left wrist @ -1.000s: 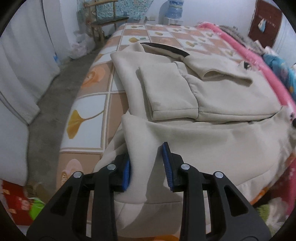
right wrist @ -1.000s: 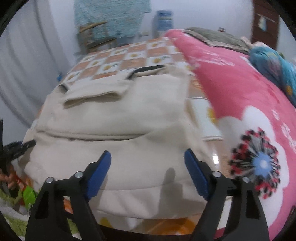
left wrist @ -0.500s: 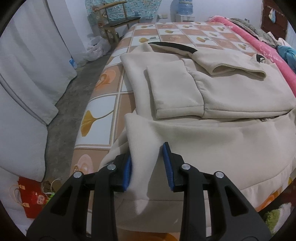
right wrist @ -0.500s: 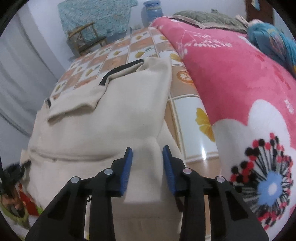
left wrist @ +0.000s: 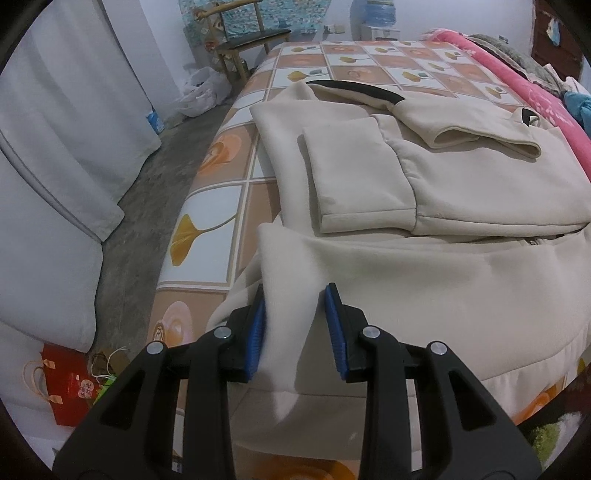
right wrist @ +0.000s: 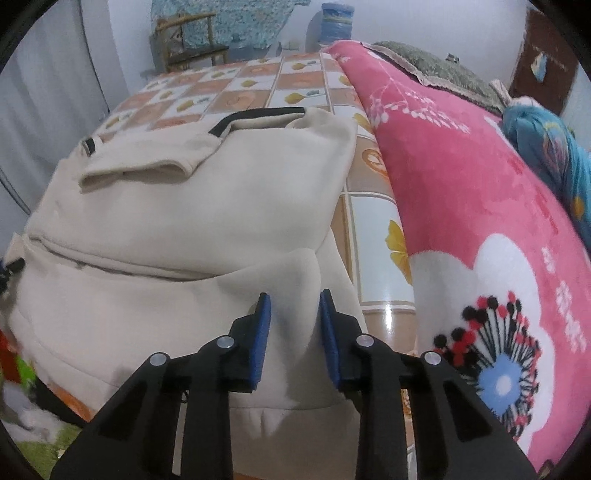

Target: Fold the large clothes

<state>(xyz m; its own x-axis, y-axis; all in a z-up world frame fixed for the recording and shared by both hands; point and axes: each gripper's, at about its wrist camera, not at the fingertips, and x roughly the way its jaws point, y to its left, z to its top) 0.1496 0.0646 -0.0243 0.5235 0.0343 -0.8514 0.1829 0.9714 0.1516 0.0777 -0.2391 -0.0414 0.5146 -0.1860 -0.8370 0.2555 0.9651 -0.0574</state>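
A cream sweatshirt [left wrist: 461, 192] lies on the bed, sleeves folded across its chest and a dark collar band at the far end. My left gripper [left wrist: 295, 325] is shut on the near left corner of its hem, fabric bunched between the blue pads. In the right wrist view the same sweatshirt [right wrist: 184, 206] fills the middle. My right gripper [right wrist: 294, 328] has the near right hem corner pinched between its blue pads, and its jaws are still closing on the cloth.
The bed [left wrist: 221, 206] has a tiled orange and white cover. A pink flowered blanket [right wrist: 480, 206] lies along its right side. A wooden chair [left wrist: 251, 40] and a water jug [right wrist: 338, 22] stand beyond. White curtains [left wrist: 66, 122] and a red bag [left wrist: 70, 384] are at the left.
My right gripper went from wide open over the hem to closed on a fold of its right corner. The left gripper kept its hold and tilted slightly, showing more of the bed.
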